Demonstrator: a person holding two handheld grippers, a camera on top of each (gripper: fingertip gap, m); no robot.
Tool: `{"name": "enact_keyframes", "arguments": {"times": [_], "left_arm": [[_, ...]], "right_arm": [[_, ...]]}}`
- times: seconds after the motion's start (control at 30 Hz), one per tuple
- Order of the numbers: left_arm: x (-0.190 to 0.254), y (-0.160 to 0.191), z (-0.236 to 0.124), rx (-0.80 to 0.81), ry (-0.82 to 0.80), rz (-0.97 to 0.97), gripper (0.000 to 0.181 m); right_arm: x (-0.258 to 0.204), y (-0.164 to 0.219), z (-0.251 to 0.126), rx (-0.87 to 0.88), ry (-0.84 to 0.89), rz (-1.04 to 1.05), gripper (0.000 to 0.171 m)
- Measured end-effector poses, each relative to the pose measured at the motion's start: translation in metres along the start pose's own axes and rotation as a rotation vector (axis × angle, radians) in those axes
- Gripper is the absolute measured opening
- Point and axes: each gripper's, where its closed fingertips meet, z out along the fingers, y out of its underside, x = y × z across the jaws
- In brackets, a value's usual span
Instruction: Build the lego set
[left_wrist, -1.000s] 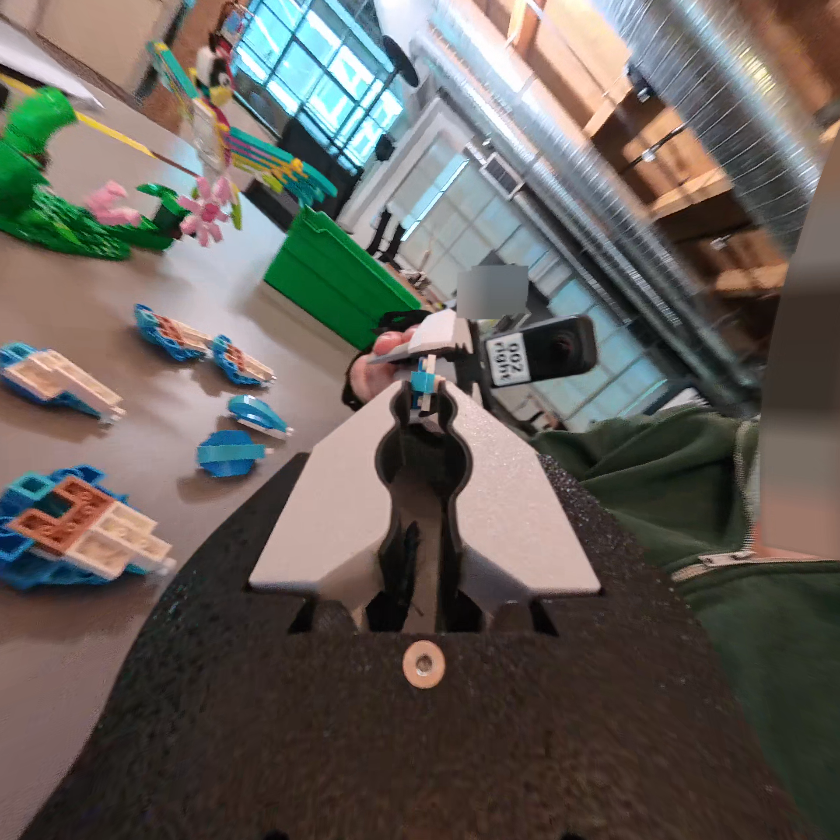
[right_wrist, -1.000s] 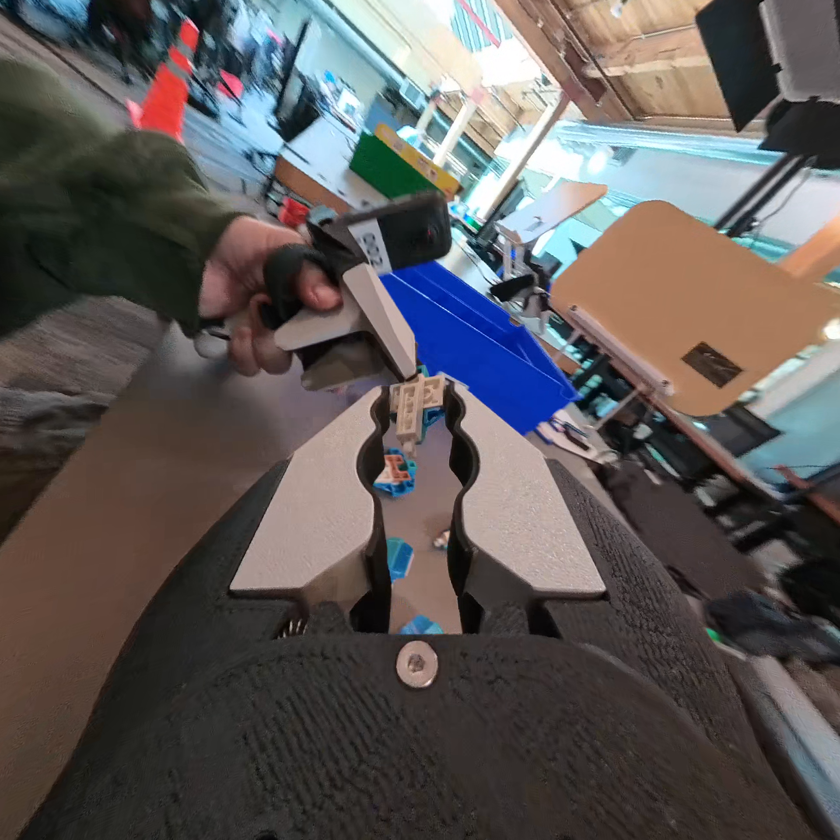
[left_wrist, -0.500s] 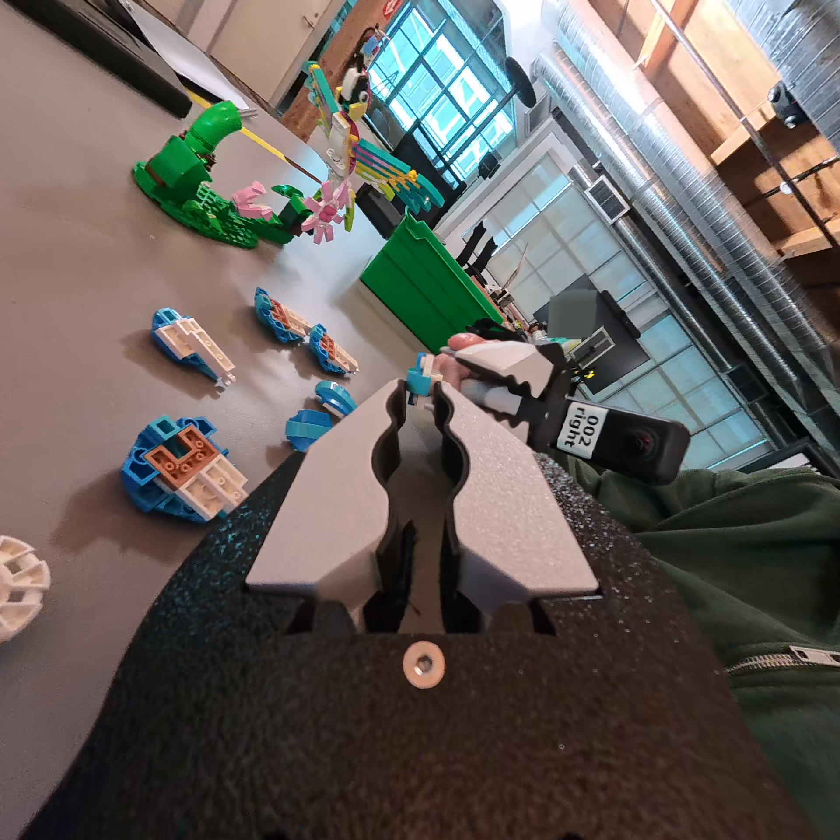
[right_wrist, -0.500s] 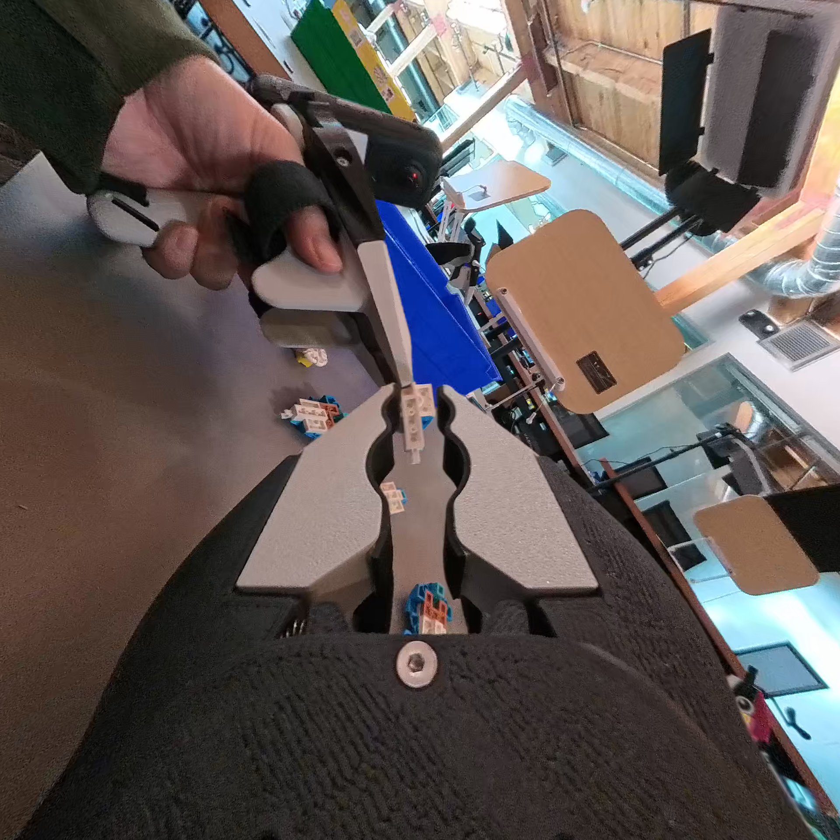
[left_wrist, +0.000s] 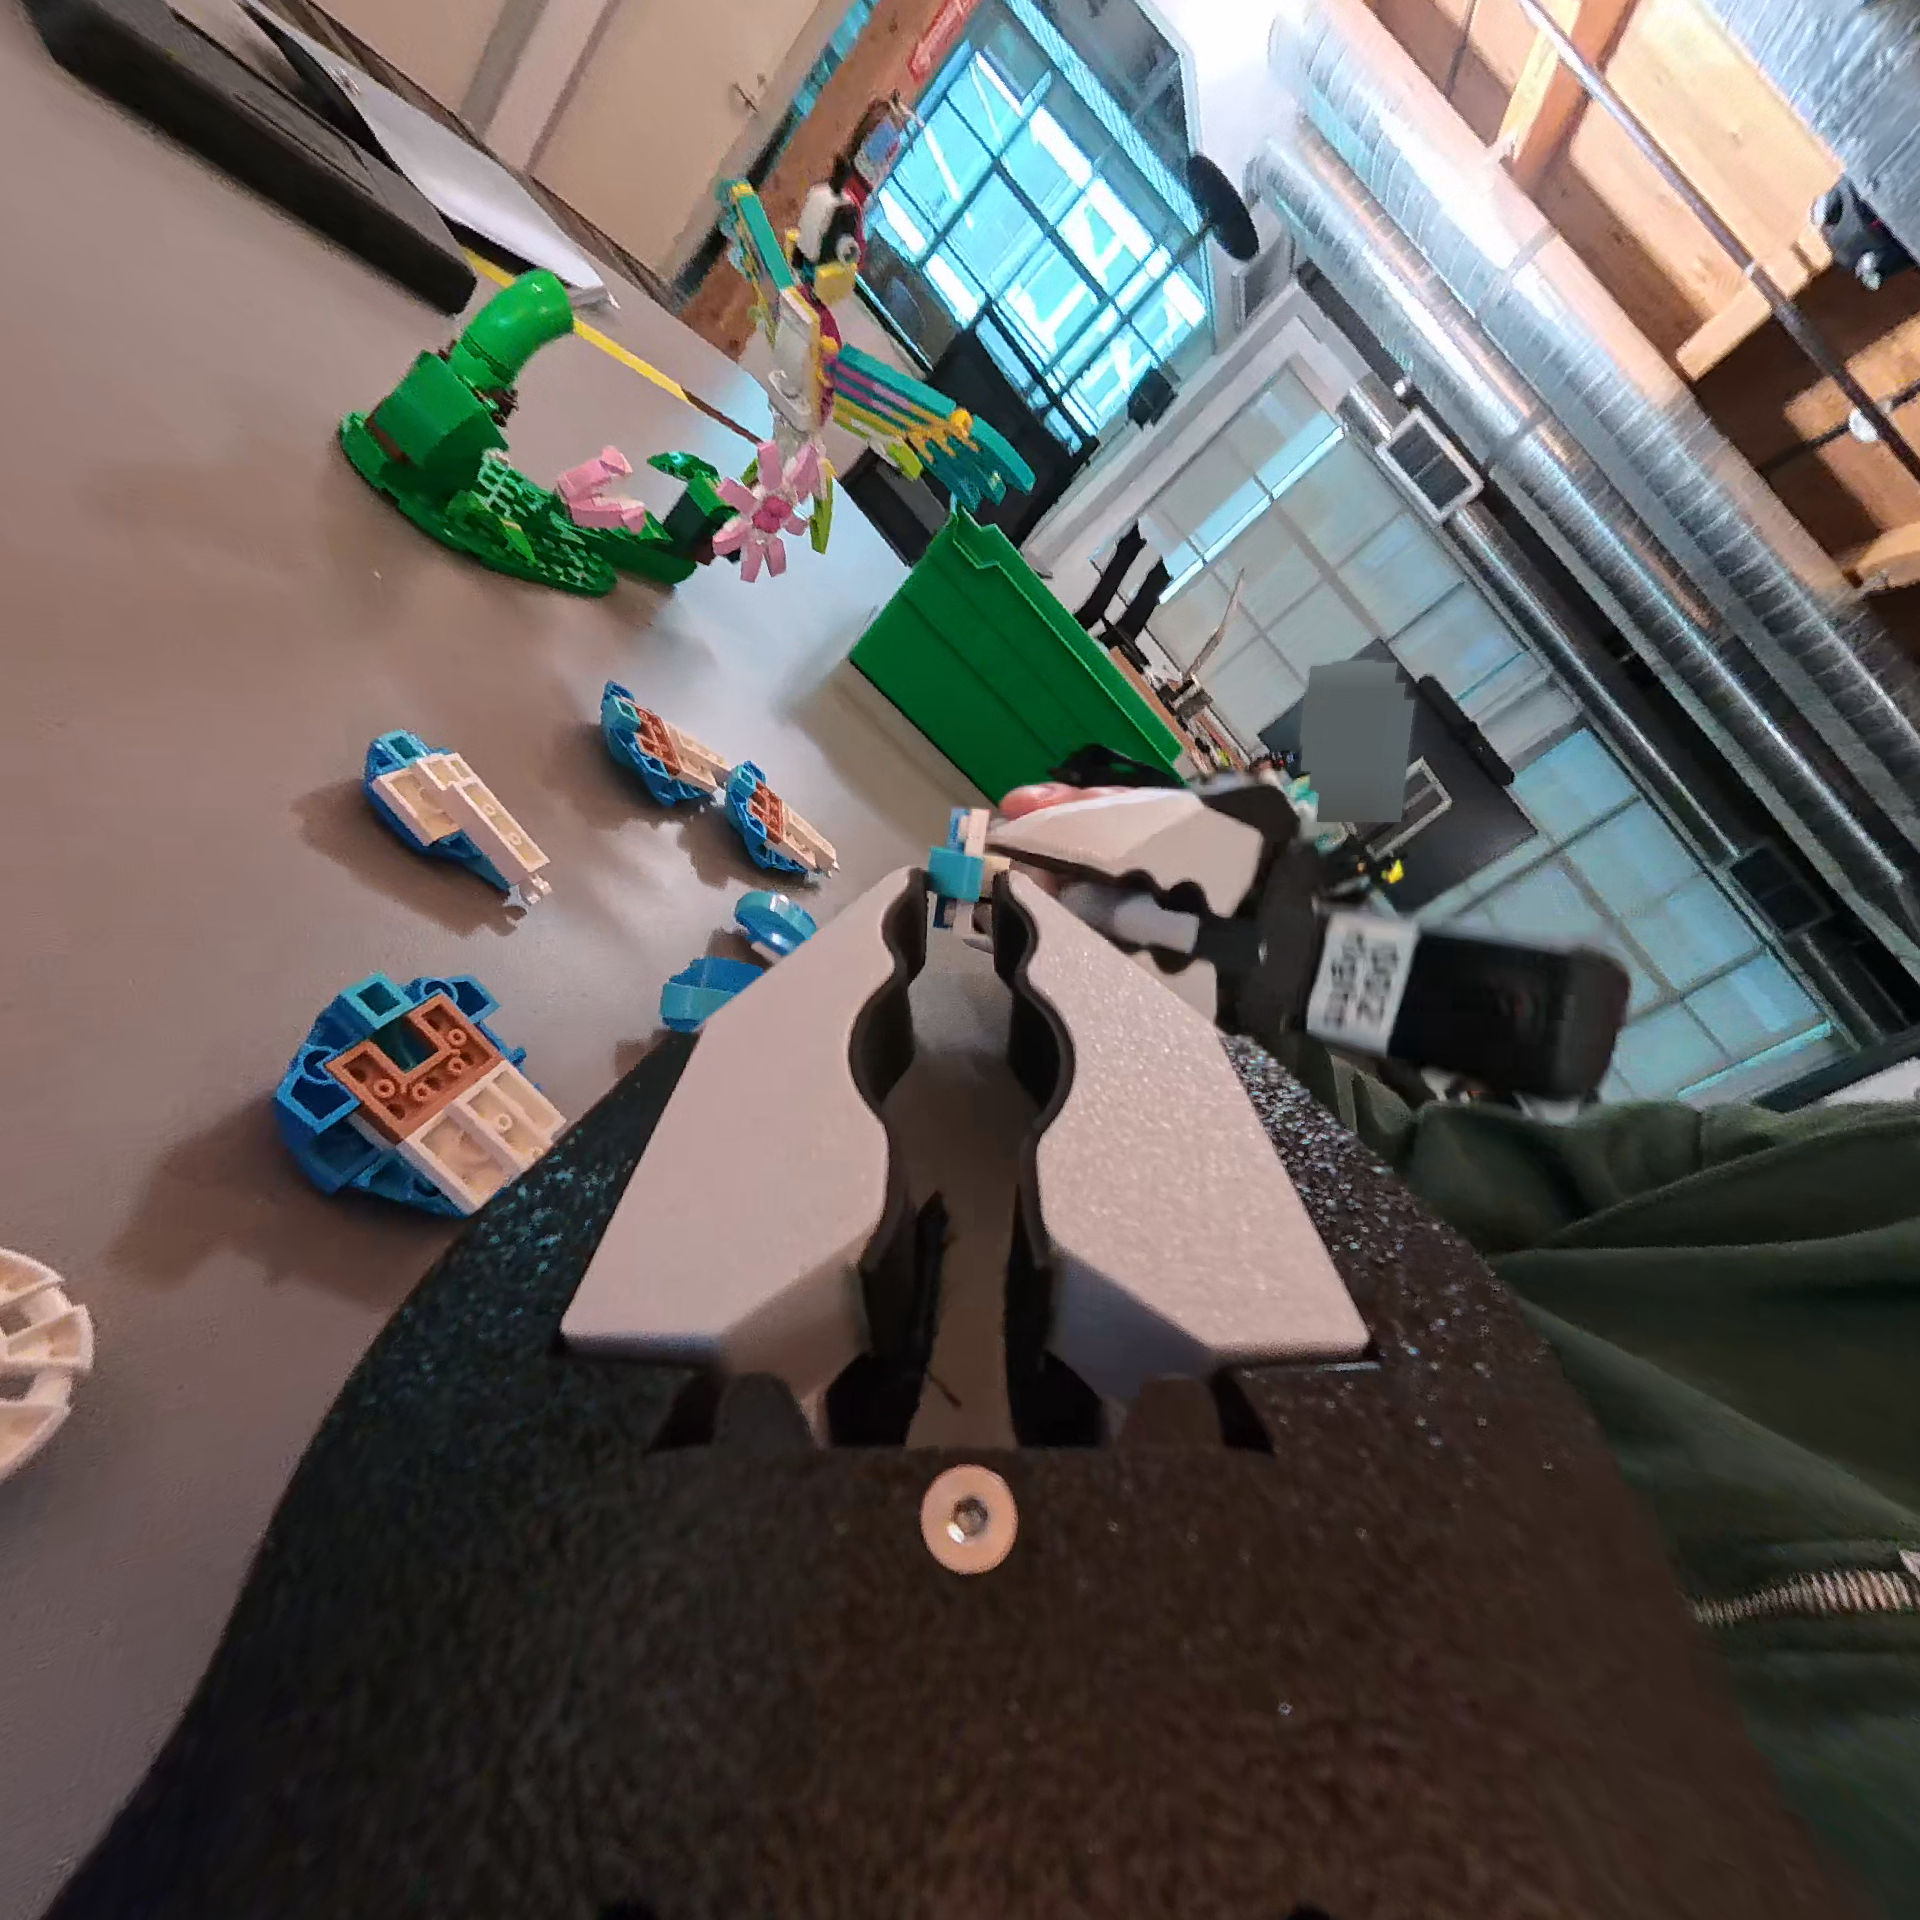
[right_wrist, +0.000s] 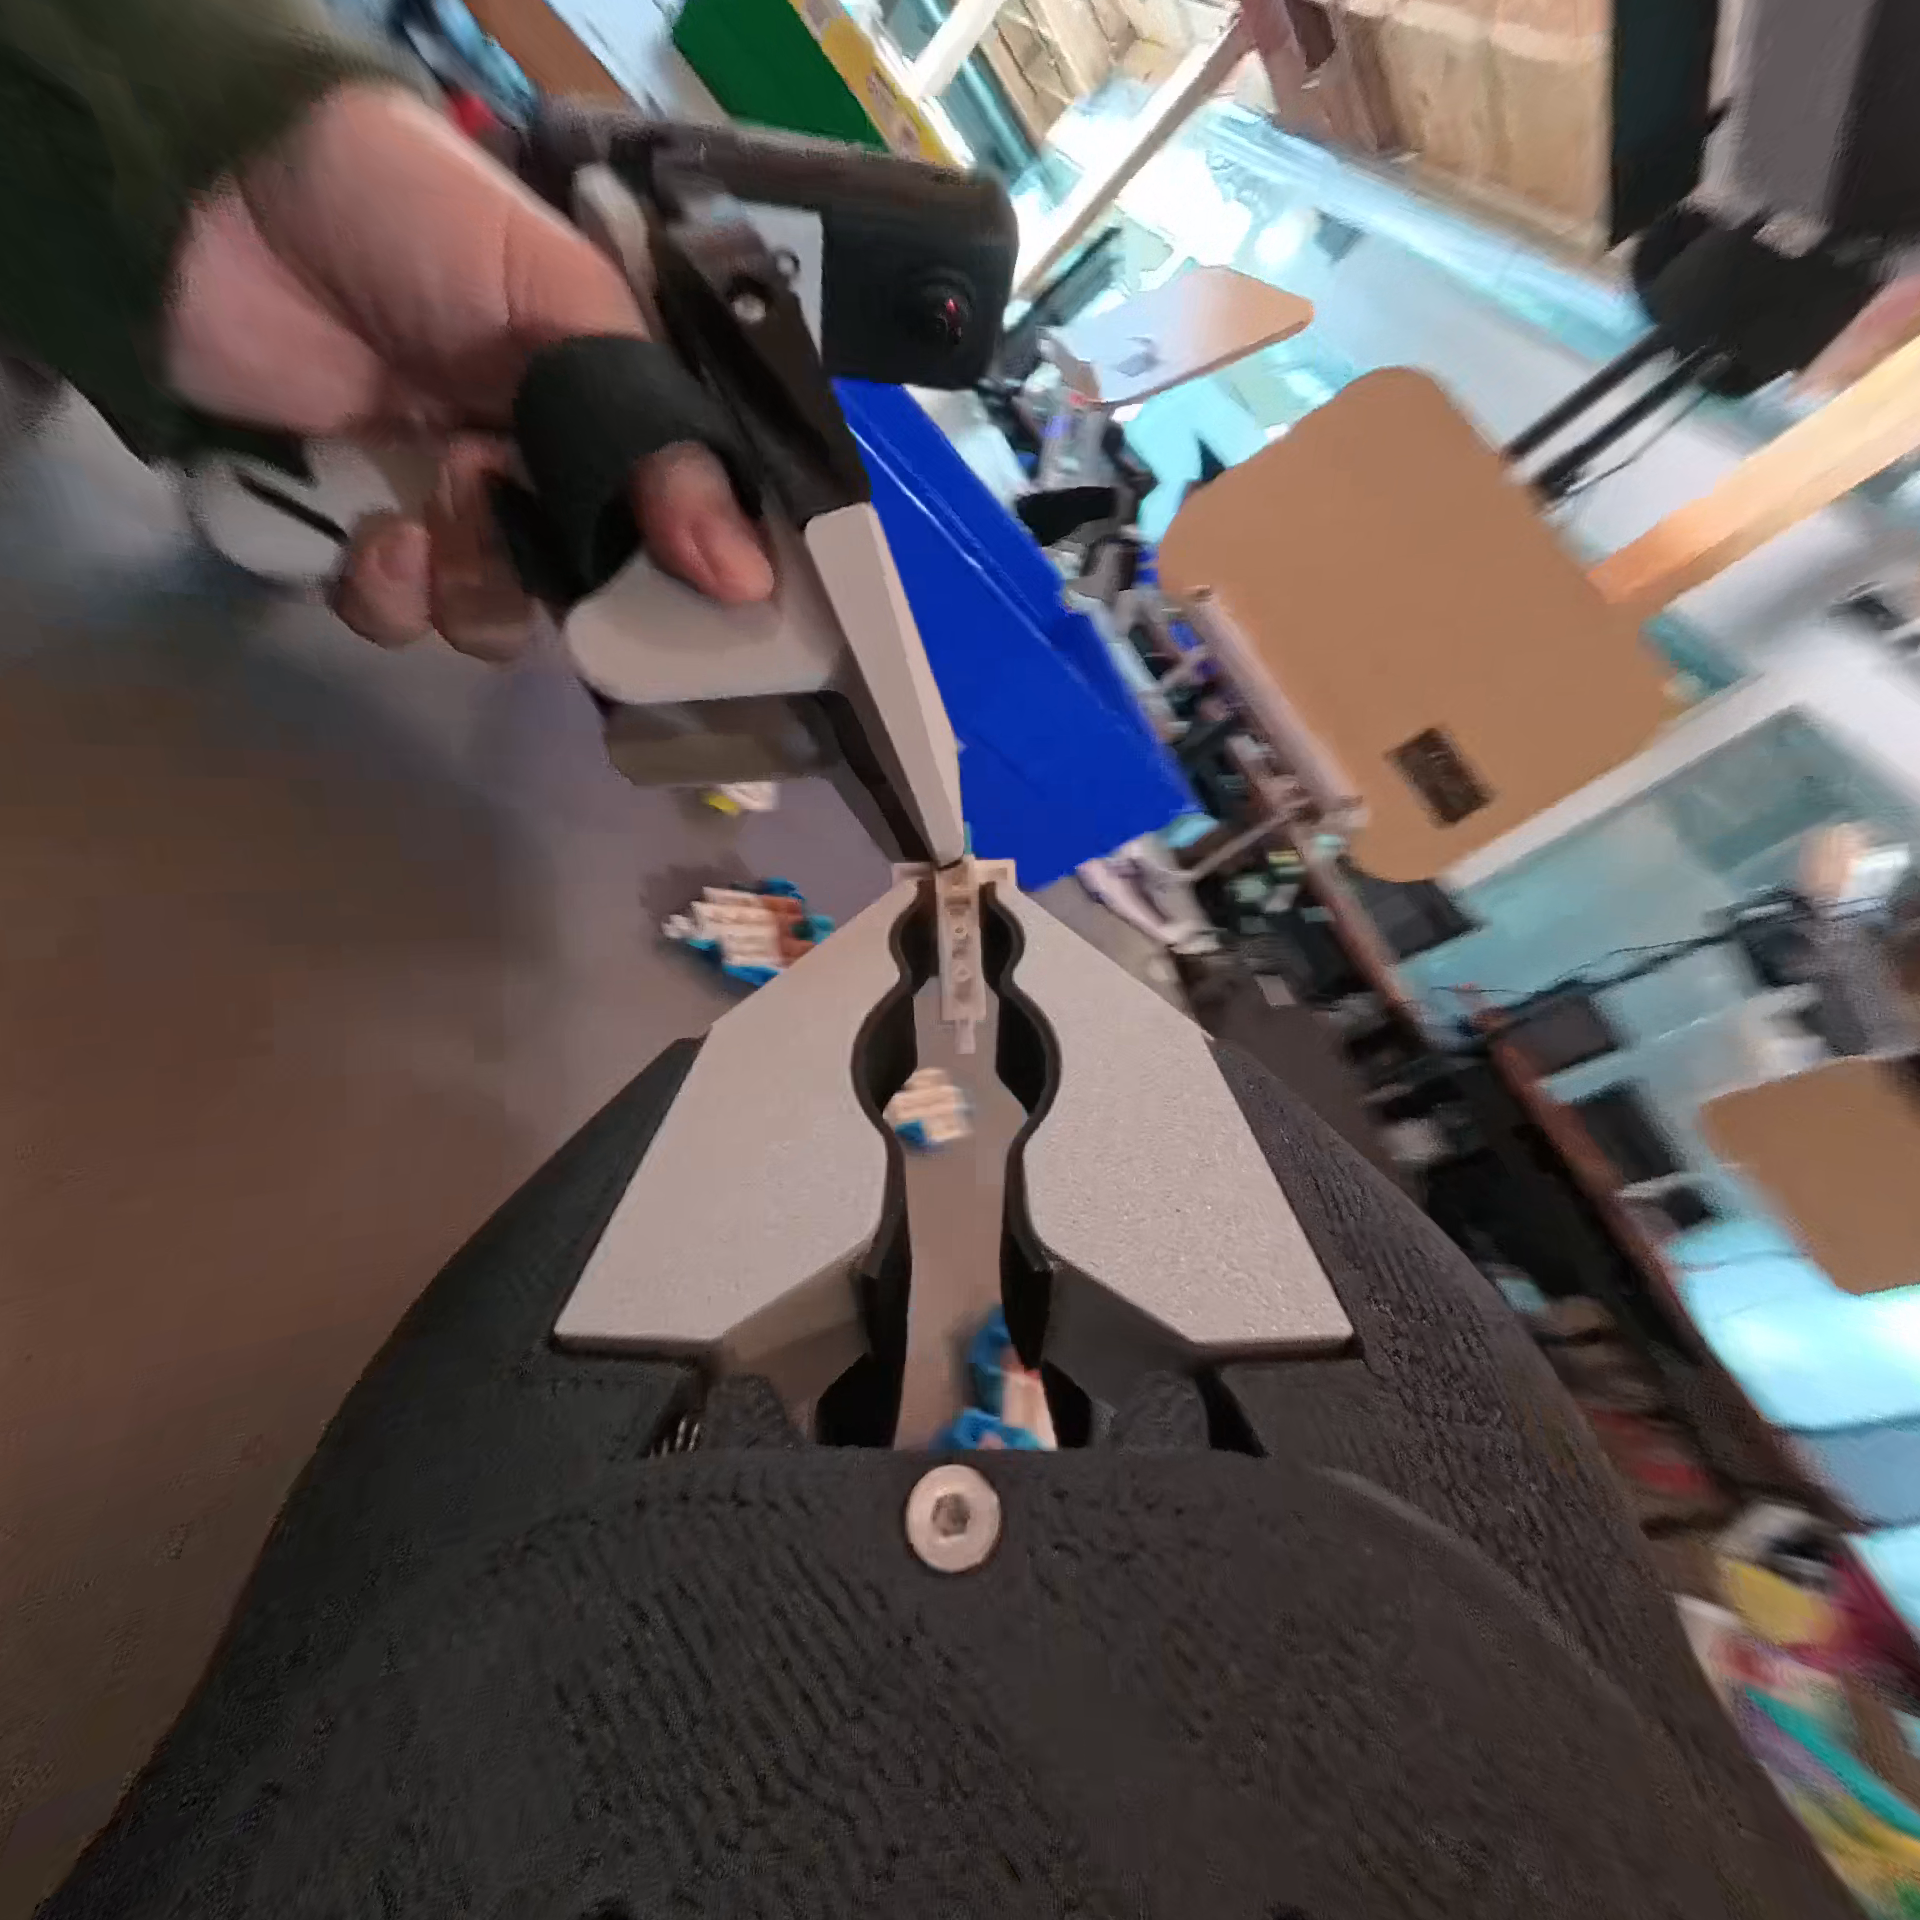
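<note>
Now I have both grippers meeting tip to tip above the table (left_wrist: 156, 623). My left gripper (left_wrist: 958, 902) has its jaws nearly closed, pinching a small teal and white brick piece (left_wrist: 954, 868). My right gripper (right_wrist: 954, 883) is likewise almost closed, clamped on a thin white plate (right_wrist: 960, 951) that hangs down between its fingers. In the right wrist view the left gripper's tip touches the top of that plate.

Half a second ago the right gripper sat higher and nearer in the left view; it now reaches in flatter from the right, its camera lower. The right view is more blurred than before.

Just left of the brick piece, on the table, lie two small blue curved parts (left_wrist: 774, 920). Farther left are blue, white and brown wings (left_wrist: 410, 1101). Beyond them stands a green bin (left_wrist: 987, 665), and farthest back a green plant model with pink flowers (left_wrist: 499, 468).
</note>
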Motion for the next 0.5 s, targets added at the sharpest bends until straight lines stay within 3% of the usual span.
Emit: {"name": "enact_keyframes", "arguments": {"times": [0.03,0.13,0.17,0.23,0.3,0.37,0.4,0.5], "left_arm": [[-0.003,-0.002,0.0,0.02,-0.021,-0.015,0.008],[-0.002,-0.002,0.002,0.058,-0.004,-0.079,0.008],[0.001,-0.001,0.003,0.063,0.024,-0.11,0.008],[-0.001,0.003,0.006,0.05,0.018,-0.12,0.009],[-0.001,0.005,0.007,0.039,0.0,-0.067,0.008],[0.003,0.003,0.009,0.02,-0.043,0.116,0.016],[0.004,0.003,0.008,-0.011,-0.076,0.256,0.029],[-0.005,0.006,0.0,-0.137,-0.28,0.83,0.046]], "right_arm": [[0.002,-0.001,0.001,-0.012,0.057,-0.103,0.013],[-0.007,0.007,0.009,-0.108,0.083,-0.302,0.051],[-0.005,0.015,0.011,-0.167,0.108,-0.348,0.05],[0.008,0.022,0.01,-0.233,0.207,-0.432,0.023],[0.005,0.025,0.009,-0.24,0.167,-0.375,0.022],[0.003,0.026,0.007,-0.213,0.093,-0.212,0.021],[0.0,0.029,0.006,-0.196,0.035,-0.121,0.021],[-0.015,0.033,0.0,-0.131,-0.142,0.038,0.021]]}}
